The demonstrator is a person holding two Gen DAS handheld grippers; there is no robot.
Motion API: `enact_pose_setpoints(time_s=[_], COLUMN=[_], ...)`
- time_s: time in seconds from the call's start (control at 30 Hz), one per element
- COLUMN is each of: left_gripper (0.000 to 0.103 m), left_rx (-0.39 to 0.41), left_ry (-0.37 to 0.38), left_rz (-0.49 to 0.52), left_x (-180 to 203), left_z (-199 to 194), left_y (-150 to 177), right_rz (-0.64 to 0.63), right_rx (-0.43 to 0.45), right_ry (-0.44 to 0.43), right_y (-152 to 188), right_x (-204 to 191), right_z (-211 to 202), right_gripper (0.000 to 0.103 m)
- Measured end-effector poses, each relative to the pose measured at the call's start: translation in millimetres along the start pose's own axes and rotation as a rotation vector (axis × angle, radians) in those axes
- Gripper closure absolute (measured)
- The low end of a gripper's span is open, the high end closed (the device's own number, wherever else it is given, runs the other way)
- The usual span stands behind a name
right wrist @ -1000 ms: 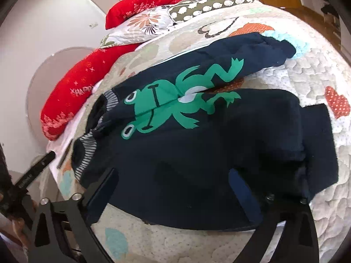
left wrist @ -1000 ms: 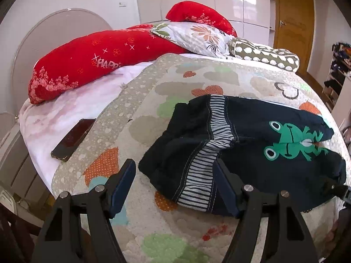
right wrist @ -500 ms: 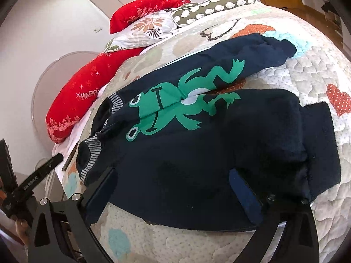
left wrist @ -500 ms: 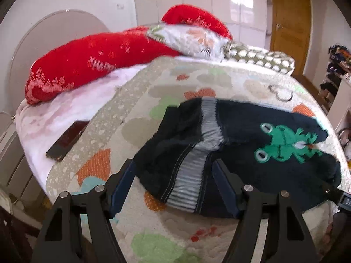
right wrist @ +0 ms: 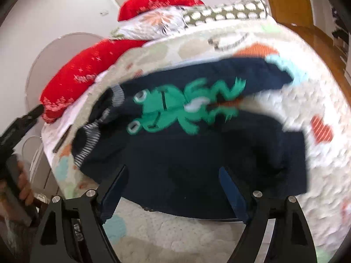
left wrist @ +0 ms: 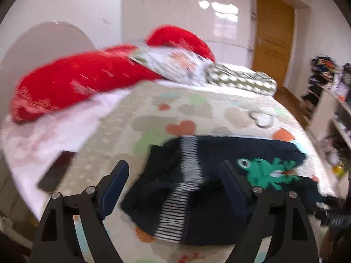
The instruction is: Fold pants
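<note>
Two grippers hover over a bed, neither holding anything. Left gripper point(left wrist: 173, 171), its jaws just widened, stands wide above the striped waistband point(left wrist: 186, 182) of the navy frog-print pants point(left wrist: 219, 197); right gripper point(right wrist: 173, 176), jaws just narrowed yet still wide, frames the near edge of the same pants point(right wrist: 197, 153), the cloth lying below, clear of the pads. The pants lie flat on the heart-patterned quilt point(left wrist: 175, 107), legs running away to the right. Beyond: a dark phone point(left wrist: 54, 173), red pillows point(left wrist: 72, 81), a wooden door point(left wrist: 272, 39).
</note>
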State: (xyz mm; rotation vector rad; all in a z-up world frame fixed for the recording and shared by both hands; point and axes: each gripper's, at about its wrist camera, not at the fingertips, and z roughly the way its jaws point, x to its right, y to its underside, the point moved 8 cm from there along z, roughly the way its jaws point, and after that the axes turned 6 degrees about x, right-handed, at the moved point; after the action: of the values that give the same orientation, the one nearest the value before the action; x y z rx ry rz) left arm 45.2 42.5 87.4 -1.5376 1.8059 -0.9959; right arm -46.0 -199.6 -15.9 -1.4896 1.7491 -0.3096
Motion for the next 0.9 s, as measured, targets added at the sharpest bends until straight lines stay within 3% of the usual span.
enact_pose_setpoints(time_s=[0.1,0.23,0.33,0.53,0.7,0.9], left_gripper=[0.019,0.020,0.025,0.025,0.025,0.025], left_rx=[-0.105,-0.190,-0.244,-0.355,-0.415,-0.517], left_ry=[0.103,0.148,0.181,0.266,0.313,0.318], left_rz=[-0.012,0.021,0.038,0.053,0.112,0.267], left_x=[7,17,25,42,51,62], left_z=[29,76,116,186,236,268], left_y=[-4,-10,-16,-21,-18,8], right_rz=[-0.062,-0.186,-0.264,-0.328,-0.337,-0.362], right_rx=[0.019,-0.006,-0.046,-0.143,-0.238,-0.311], right_ry=[0.015,0.085,0.125,0.133,0.133,0.121], right_y=[-28,-70,-97,-140,-154,-151], right_x=[6,17,23,38,51,59], right_z=[-17,-12,11,72,131,175], right_gripper=[0.015,0.015,0.015,0.016,0.026,0.027])
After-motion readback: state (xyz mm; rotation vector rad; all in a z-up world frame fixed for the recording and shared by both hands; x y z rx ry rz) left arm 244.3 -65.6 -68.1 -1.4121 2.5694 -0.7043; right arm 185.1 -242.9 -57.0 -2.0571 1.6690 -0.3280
